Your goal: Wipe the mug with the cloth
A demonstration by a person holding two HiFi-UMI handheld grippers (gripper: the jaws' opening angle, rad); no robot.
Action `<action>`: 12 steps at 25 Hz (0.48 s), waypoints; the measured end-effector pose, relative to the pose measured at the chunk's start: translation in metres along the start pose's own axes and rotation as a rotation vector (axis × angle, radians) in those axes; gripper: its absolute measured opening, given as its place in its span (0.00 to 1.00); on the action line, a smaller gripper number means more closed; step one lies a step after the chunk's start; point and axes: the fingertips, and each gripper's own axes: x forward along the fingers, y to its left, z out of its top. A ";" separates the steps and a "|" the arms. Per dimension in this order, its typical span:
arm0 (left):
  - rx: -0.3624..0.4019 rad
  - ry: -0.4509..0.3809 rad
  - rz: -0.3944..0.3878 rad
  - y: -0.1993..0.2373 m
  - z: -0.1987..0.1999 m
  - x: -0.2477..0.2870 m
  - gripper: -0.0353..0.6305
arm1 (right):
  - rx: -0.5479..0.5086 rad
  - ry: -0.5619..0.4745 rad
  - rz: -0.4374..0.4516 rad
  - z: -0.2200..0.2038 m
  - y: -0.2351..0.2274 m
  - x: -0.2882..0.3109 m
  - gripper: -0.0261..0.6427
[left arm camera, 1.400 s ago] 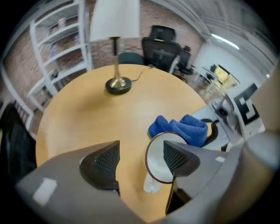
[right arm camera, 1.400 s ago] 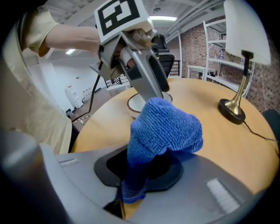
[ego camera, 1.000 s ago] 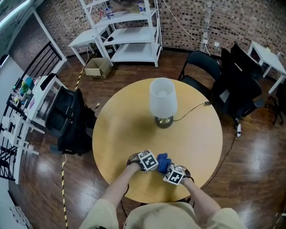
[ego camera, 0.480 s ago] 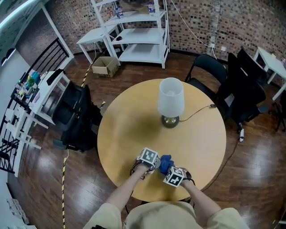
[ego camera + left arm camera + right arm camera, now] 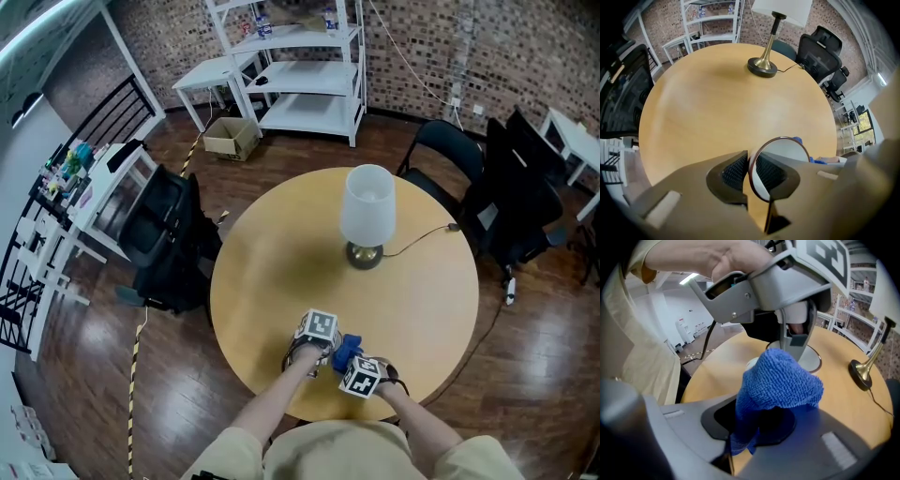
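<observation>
My left gripper (image 5: pixel 318 345) points down near the round table's front edge and is shut on the rim of a white mug (image 5: pixel 783 155) with a dark rim. The mug's wall stands between the ribbed pads (image 5: pixel 736 169). My right gripper (image 5: pixel 757 427) is shut on a bunched blue cloth (image 5: pixel 780 380), whose free end bulges toward the mug (image 5: pixel 813 363) just below the left gripper (image 5: pixel 787 296). In the head view the cloth (image 5: pixel 349 348) lies between the two marker cubes, beside the right gripper (image 5: pixel 355 363). Most of the mug is hidden there.
A lamp (image 5: pixel 367 211) with a white shade stands at the far side of the wooden table (image 5: pixel 281 272), its cord running off right. Black chairs (image 5: pixel 164 234) stand at the left and others (image 5: pixel 506 206) at the right. White shelves (image 5: pixel 309 66) are beyond.
The left gripper has rolled with the mug in it, so its marker cube faces differently. Both hands have shifted slightly across the table, and the right one has drawn nearer the left.
</observation>
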 end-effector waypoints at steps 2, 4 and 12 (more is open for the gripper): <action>-0.010 -0.031 0.035 0.005 0.006 -0.001 0.11 | -0.001 -0.004 0.013 0.004 0.006 0.002 0.15; -0.015 -0.044 0.054 0.002 0.007 -0.002 0.12 | -0.003 -0.005 0.025 0.005 0.010 0.006 0.15; -0.037 -0.064 -0.003 -0.005 0.002 -0.002 0.13 | 0.089 -0.090 0.041 -0.001 0.012 0.000 0.15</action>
